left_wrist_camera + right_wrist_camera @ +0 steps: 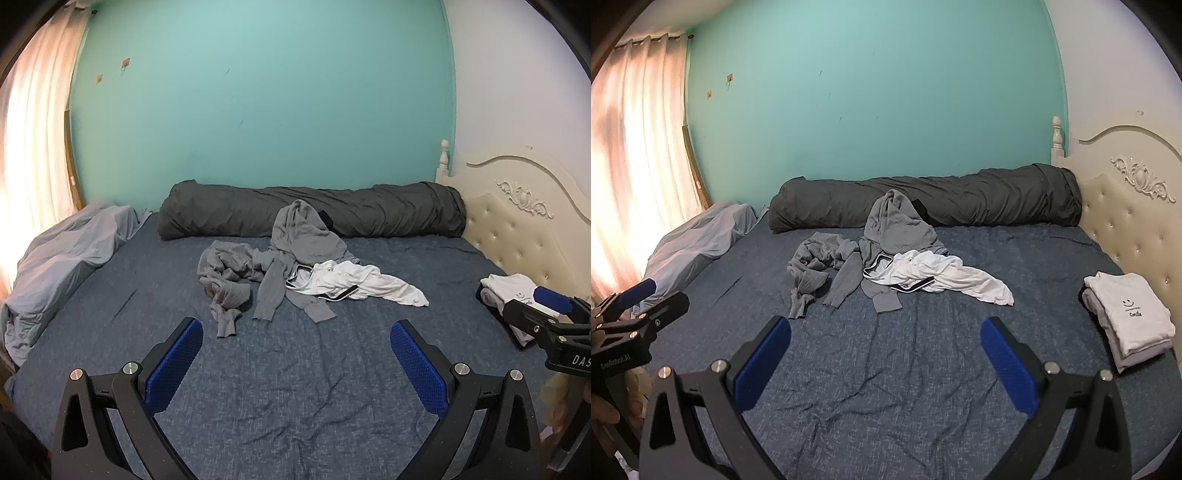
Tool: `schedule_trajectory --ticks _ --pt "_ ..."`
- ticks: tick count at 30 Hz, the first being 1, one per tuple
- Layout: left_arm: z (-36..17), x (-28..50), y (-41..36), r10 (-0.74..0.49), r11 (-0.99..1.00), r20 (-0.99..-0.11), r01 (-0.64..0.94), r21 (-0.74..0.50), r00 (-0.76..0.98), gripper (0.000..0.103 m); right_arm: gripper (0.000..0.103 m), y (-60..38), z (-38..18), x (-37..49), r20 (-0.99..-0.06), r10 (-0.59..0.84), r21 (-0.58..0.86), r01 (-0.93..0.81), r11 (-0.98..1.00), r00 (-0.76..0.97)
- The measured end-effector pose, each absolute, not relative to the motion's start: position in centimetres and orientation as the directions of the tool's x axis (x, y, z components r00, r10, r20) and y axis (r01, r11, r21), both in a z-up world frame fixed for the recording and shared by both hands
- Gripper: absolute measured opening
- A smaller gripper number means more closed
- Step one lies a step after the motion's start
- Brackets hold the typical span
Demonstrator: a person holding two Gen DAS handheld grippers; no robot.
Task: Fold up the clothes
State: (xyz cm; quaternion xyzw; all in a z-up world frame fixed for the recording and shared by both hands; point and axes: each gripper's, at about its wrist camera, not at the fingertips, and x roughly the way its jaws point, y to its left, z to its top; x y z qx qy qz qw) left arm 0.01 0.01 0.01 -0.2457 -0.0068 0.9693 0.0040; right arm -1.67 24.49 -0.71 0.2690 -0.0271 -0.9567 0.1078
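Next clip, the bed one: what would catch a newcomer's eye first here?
The heap of unfolded clothes mid-bed: a grey hoodie with a white garment spilling over its right side. A folded stack topped by a white smiley shirt sits by the headboard. Both grippers, left gripper and right gripper, hover open and empty.

Daylight comes through the curtain (635, 155) on my left, which is blown out to a pink-white glare in both views. The rest of the room is dim and evenly lit, with soft shadows in the bedsheet (295, 387) creases. The fisheye bends the teal wall (258, 92) and headboard (1126, 206), and the corners go black. Focus is fairly sharp, slightly grainy.
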Motion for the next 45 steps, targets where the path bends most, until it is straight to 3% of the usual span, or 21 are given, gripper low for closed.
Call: schedule_trajectory --ticks 45 --pt "1.0 0.1 1.6 0.026 -1.0 -0.488 -0.021 -0.015 -0.872 0.103 0.103 25.3 -0.7 -1.6 -0.514 -0.23 0.142 0.183 -0.973 -0.826"
